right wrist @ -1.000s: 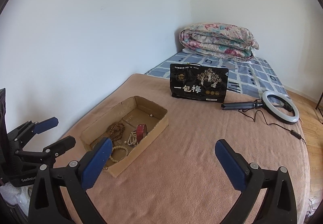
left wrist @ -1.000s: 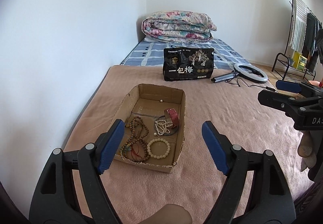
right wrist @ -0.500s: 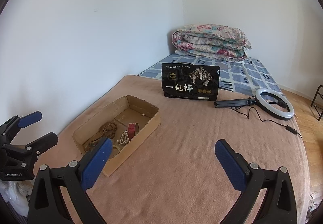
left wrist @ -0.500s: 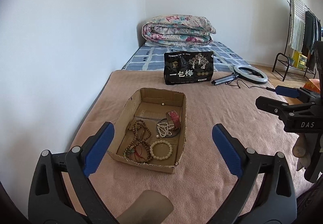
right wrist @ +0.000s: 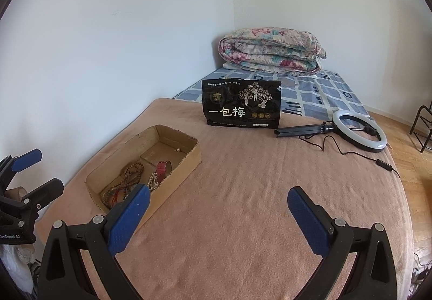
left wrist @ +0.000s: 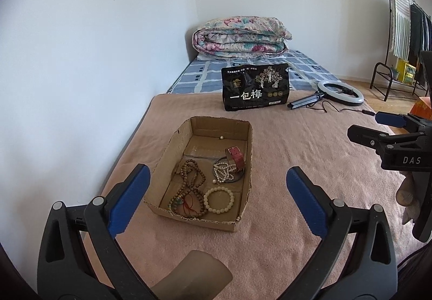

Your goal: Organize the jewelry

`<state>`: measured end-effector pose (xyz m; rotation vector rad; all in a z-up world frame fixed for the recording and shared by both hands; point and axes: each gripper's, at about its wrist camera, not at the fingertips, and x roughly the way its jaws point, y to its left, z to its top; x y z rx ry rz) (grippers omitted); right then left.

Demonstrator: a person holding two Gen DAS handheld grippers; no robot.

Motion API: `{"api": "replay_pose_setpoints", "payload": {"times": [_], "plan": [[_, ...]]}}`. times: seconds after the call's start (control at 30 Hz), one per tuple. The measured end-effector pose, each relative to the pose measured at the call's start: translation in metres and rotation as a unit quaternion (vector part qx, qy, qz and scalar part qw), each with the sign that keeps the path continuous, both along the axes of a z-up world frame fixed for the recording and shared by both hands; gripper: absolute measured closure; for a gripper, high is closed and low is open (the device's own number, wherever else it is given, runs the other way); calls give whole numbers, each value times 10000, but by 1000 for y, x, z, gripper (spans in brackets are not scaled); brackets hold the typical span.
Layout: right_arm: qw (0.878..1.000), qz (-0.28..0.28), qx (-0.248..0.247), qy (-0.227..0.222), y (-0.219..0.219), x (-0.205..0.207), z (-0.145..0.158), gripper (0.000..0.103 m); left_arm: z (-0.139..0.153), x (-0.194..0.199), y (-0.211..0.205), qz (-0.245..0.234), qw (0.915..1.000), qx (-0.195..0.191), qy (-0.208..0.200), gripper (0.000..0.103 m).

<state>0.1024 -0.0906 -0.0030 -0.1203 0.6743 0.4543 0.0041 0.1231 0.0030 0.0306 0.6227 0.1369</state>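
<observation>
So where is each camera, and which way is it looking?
Left wrist: on the left gripper, above the bed, facing the box of beads; its own open fingers, the right gripper and a hand show.
Right wrist: on the right gripper, facing the blanket; its open fingers and the left gripper show.
Shared: box, black bag, ring light.

The left wrist camera looked forward and down between its own blue fingers (left wrist: 129, 200) at the cardboard box (left wrist: 244, 208), near and just ahead at 12 o'clock. The right wrist camera sat farther to the right, facing the same far corner, with the box (right wrist: 186, 165) lower left at 10 o'clock. Both views shared the box, the black bag (left wrist: 255, 86) (right wrist: 241, 103), the ring light (left wrist: 340, 90) (right wrist: 359, 132) and the folded quilt (left wrist: 240, 38) (right wrist: 272, 50). Each camera caught the other gripper at its edge: at 3 o'clock (left wrist: 383, 127) and at 9 o'clock (right wrist: 35, 171).
</observation>
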Motion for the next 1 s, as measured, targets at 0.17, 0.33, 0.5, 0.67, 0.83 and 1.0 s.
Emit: {"api": "replay_pose_setpoints", "payload": {"times": [0.17,0.33,0.5,0.67,0.83,1.0], "plan": [[10000,-42,7,40,-5,0,-1,0,-2,1,-4,-50,10000,54,32,0],[10000,-74,-10,38,-7,0,-1,0,-2,1,-5,-39,10000,56,34,0],[9999,-106,2,43,-11,-2,-1,0,-2,2,-5,-48,10000,46,20,0],[9999,-108,5,57,-13,-2,-1,0,-2,2,-6,-67,10000,52,47,0],[9999,-125,0,59,-15,-3,-1,0,-2,3,-6,-69,10000,34,39,0],[9999,-131,0,61,-16,-4,-1,0,-2,3,-7,-83,9999,39,41,0]]}}
